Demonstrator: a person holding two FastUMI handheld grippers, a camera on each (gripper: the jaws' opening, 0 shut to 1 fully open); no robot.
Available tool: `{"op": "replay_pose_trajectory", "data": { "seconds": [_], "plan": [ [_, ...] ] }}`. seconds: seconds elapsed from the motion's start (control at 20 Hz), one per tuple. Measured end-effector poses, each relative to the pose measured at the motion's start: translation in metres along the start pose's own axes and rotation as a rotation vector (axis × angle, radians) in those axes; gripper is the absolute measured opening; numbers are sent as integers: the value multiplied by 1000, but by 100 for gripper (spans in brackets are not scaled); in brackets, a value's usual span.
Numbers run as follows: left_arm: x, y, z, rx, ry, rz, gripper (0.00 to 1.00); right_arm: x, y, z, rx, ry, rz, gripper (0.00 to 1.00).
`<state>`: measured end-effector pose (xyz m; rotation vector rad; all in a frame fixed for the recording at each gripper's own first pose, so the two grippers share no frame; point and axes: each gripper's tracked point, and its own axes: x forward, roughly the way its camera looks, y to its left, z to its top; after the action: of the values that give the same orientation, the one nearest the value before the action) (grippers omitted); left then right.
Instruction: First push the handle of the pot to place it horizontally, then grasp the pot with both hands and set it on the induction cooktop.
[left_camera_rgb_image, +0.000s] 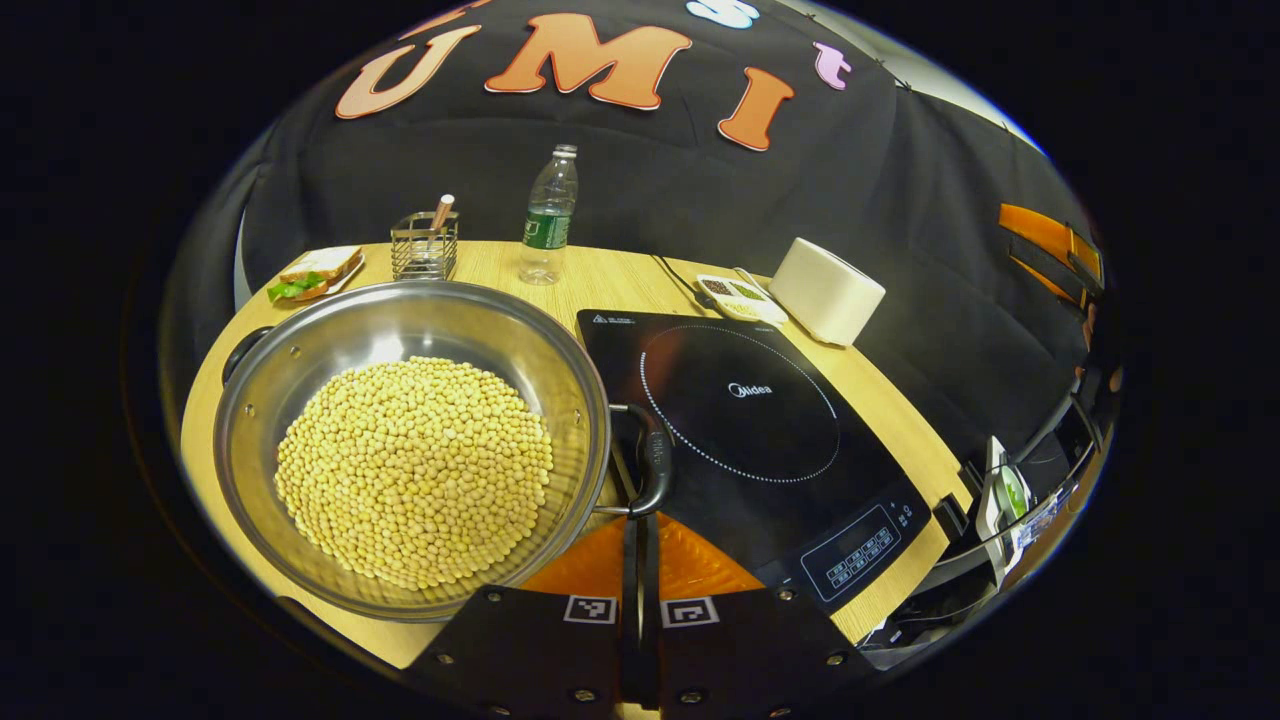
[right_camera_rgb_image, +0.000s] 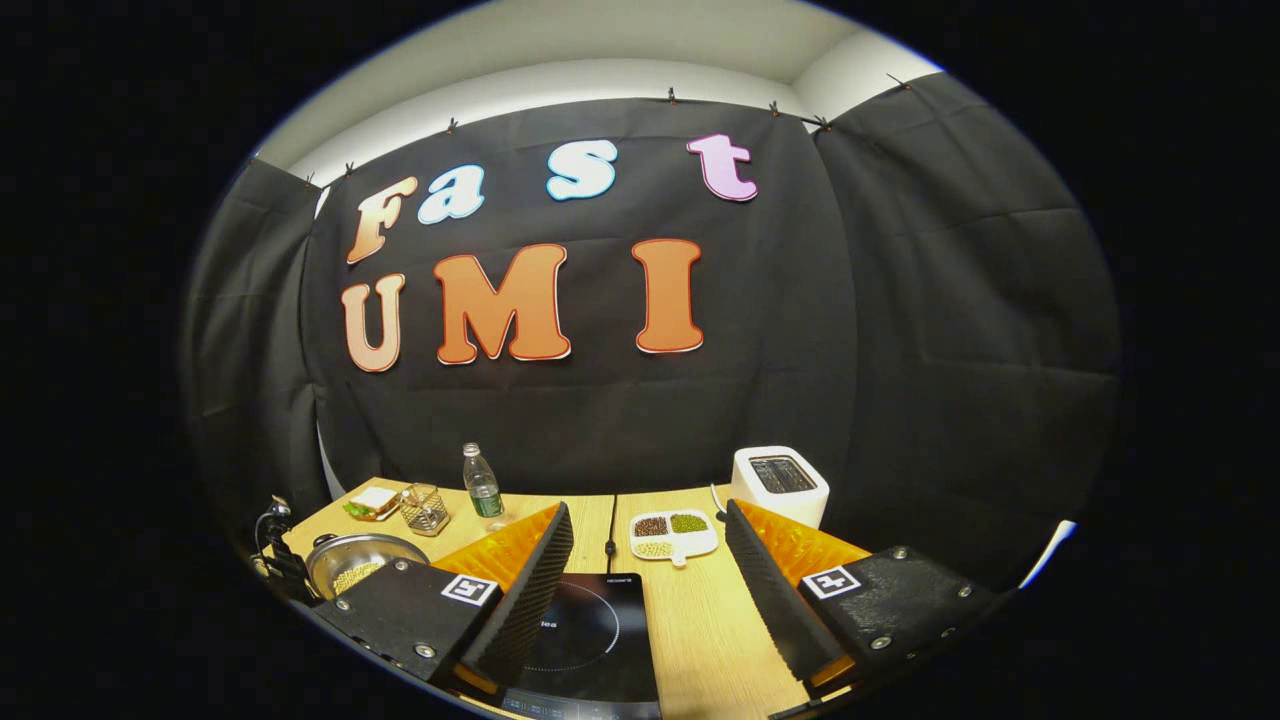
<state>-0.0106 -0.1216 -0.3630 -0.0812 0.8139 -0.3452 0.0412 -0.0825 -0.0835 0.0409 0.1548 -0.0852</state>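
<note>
The pot (left_camera_rgb_image: 412, 440), full of pale yellow beans, sits on the wooden surface (left_camera_rgb_image: 500, 265) just left of the induction cooktop (left_camera_rgb_image: 745, 430), not yet on it. Its right handle (left_camera_rgb_image: 648, 460) hangs over the cooktop's left edge; the opposite handle (left_camera_rgb_image: 243, 350) shows at the far left rim. The left gripper (left_camera_rgb_image: 640, 560) has its fingers pressed together, their tips touching or just below the right handle, so the handle-pushing step looks to be in hand or barely finished; whether the handle lies level cannot be told. In the right gripper view, the right gripper (right_camera_rgb_image: 645, 590) hovers with fingers spread wide above the cooktop's near edge, holding nothing. The two-handed grasp and the lift onto the cooktop both remain to be done.
</note>
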Motion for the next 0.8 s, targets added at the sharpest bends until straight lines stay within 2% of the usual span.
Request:
{"op": "replay_pose_trajectory", "data": {
  "seconds": [0.8],
  "plan": [
    [23,0,20,-2,-4,-10,2,22,-13,-22,8,48,-23,95]
  ]
}}
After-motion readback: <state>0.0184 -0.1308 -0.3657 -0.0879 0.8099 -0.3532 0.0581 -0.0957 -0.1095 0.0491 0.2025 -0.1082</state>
